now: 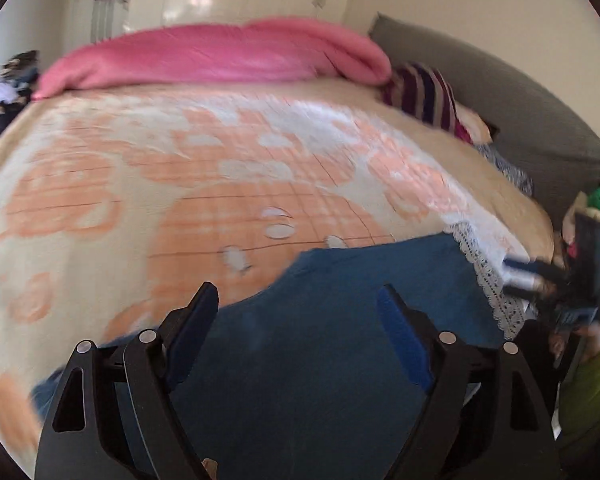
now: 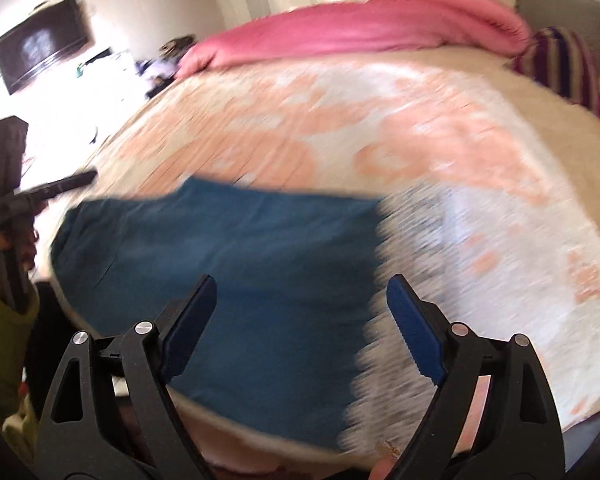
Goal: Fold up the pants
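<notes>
Both grippers up over the bed (image 1: 100, 184) right now, pics pretty blurred. Left gripper (image 1: 298, 316) has its jaws spread wide, nothing between the blue pads, just hanging above the blue pants (image 1: 340, 320). Right gripper (image 2: 300, 300) same deal: jaws wide apart, empty, also above the pants (image 2: 240, 248), not touching the cloth as far as the blur lets me tell. The pants lie flat on the near edge of the bed, on the peach-and-white patterned bedspread (image 2: 380, 120), w/ a white lace-edged cloth (image 1: 488, 280) touching their right side. In the left wrist view the right gripper shows at the far right edge, held by a hand (image 1: 572, 340) in a green sleeve (image 1: 596, 392); in the right wrist view the left gripper sits at the far left, off the bed's edge. Far side of the bed: pink blanket (image 1: 220, 56) bunched along the edge, striped pillow (image 1: 424, 92) by the grey headboard (image 1: 500, 92).
</notes>
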Available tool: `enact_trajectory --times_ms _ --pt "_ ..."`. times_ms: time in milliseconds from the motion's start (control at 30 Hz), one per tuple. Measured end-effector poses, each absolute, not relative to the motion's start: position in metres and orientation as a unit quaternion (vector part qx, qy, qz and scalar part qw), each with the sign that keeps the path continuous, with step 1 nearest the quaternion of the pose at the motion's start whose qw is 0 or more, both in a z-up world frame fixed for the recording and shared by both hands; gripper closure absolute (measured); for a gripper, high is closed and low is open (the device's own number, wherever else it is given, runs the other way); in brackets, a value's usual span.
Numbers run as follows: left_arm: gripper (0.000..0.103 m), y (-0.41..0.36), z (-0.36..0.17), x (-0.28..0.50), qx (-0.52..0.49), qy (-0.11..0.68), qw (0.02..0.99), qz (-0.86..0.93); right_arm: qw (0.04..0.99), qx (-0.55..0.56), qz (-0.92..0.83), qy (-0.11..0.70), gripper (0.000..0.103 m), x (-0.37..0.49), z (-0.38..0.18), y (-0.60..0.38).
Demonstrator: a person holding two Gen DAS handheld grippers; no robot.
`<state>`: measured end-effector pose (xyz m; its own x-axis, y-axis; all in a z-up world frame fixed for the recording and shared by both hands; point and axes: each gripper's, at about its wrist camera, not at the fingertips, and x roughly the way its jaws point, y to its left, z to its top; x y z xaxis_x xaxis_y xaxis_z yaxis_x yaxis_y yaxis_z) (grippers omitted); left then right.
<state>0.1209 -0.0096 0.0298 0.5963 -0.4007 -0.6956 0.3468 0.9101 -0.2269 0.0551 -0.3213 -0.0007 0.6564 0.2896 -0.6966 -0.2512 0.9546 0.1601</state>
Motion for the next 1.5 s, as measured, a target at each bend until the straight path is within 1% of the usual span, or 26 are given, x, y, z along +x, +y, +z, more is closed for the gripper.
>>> enact_trajectory --times_ms 167,200,300,333,400,433,467,500,533,600,633,667,767,867,933,1000,1133,1233,1267,1300,1333,1367,1400,1433,1467,1500 --pt "0.022 -0.036 -0.012 0.174 -0.022 0.446 0.869 -0.213 0.91 0.052 0.101 0.4 0.04 0.102 -0.001 -0.364" --pt "0.022 -0.038 -0.022 0.183 -0.027 0.457 0.862 -0.218 0.905 0.065 0.097 0.408 0.041 0.115 -0.006 -0.374" --pt "0.022 -0.035 -0.037 0.196 -0.045 0.47 0.854 -0.22 0.89 0.105 0.098 0.432 0.05 0.144 -0.022 -0.391" --pt "0.022 -0.035 -0.041 0.199 -0.055 0.47 0.85 -0.23 0.886 0.115 0.101 0.438 0.055 0.149 -0.028 -0.396" --pt "0.025 -0.037 -0.046 0.2 -0.072 0.471 0.844 -0.246 0.872 0.136 0.115 0.456 0.061 0.161 -0.043 -0.398" --pt "0.031 -0.038 -0.049 0.2 -0.079 0.469 0.842 -0.255 0.867 0.14 0.123 0.461 0.066 0.164 -0.048 -0.397" --pt "0.043 -0.04 -0.051 0.2 -0.082 0.468 0.84 -0.261 0.863 0.142 0.133 0.467 0.069 0.166 -0.054 -0.394" --pt "0.048 -0.04 -0.053 0.201 -0.086 0.468 0.838 -0.267 0.861 0.139 0.136 0.469 0.069 0.167 -0.057 -0.391" --pt "0.055 -0.04 -0.056 0.2 -0.093 0.469 0.835 -0.272 0.864 0.128 0.136 0.468 0.069 0.165 -0.059 -0.387" --pt "0.071 -0.039 -0.06 0.201 -0.098 0.468 0.835 -0.273 0.866 0.123 0.142 0.464 0.076 0.162 -0.059 -0.385" --pt "0.091 -0.038 -0.06 0.202 -0.104 0.468 0.832 -0.279 0.866 0.124 0.148 0.462 0.083 0.159 -0.058 -0.384" --pt "0.092 -0.038 -0.061 0.202 -0.116 0.469 0.827 -0.289 0.869 0.12 0.149 0.457 0.088 0.156 -0.056 -0.384" --pt "0.093 -0.039 -0.053 0.197 -0.1 0.454 0.837 -0.289 0.893 0.103 0.141 0.415 0.091 0.142 -0.04 -0.379" --pt "0.093 -0.038 -0.032 0.194 -0.086 0.419 0.859 -0.282 0.912 0.074 0.142 0.378 0.092 0.139 -0.021 -0.376" --pt "0.093 -0.041 -0.024 0.196 -0.07 0.406 0.869 -0.274 0.916 0.048 0.138 0.374 0.092 0.147 -0.014 -0.373" --pt "0.093 -0.046 -0.023 0.197 -0.046 0.4 0.877 -0.261 0.913 0.03 0.134 0.385 0.092 0.161 -0.016 -0.367" --pt "0.092 -0.055 -0.043 0.204 -0.013 0.418 0.877 -0.235 0.891 -0.037 0.11 0.438 0.092 0.189 -0.046 -0.35" --pt "0.091 -0.057 -0.054 0.207 -0.003 0.428 0.875 -0.227 0.89 -0.045 0.103 0.442 0.089 0.191 -0.056 -0.349" --pt "0.089 -0.056 -0.054 0.207 -0.003 0.429 0.875 -0.225 0.891 -0.041 0.099 0.44 0.087 0.191 -0.056 -0.351" --pt "0.088 -0.056 -0.054 0.208 -0.004 0.429 0.875 -0.223 0.894 -0.038 0.089 0.438 0.082 0.191 -0.056 -0.354" --pt "0.085 -0.054 -0.055 0.209 -0.007 0.43 0.876 -0.221 0.896 -0.032 0.081 0.435 0.072 0.19 -0.056 -0.357" --pt "0.082 -0.052 -0.056 0.21 -0.013 0.431 0.875 -0.22 0.899 -0.017 0.072 0.432 0.065 0.188 -0.055 -0.362" --pt "0.082 -0.05 -0.056 0.21 -0.019 0.431 0.874 -0.223 0.901 -0.006 0.066 0.428 0.062 0.185 -0.052 -0.365" --pt "0.078 -0.047 -0.053 0.21 -0.027 0.428 0.875 -0.224 0.907 0.003 0.051 0.418 0.055 0.178 -0.045 -0.369" --pt "0.073 -0.043 -0.049 0.208 -0.029 0.423 0.878 -0.22 0.914 0.013 0.039 0.403 0.052 0.169 -0.037 -0.374" --pt "0.072 -0.042 -0.047 0.207 -0.028 0.42 0.88 -0.219 0.919 0.024 0.033 0.391 0.051 0.161 -0.03 -0.378"
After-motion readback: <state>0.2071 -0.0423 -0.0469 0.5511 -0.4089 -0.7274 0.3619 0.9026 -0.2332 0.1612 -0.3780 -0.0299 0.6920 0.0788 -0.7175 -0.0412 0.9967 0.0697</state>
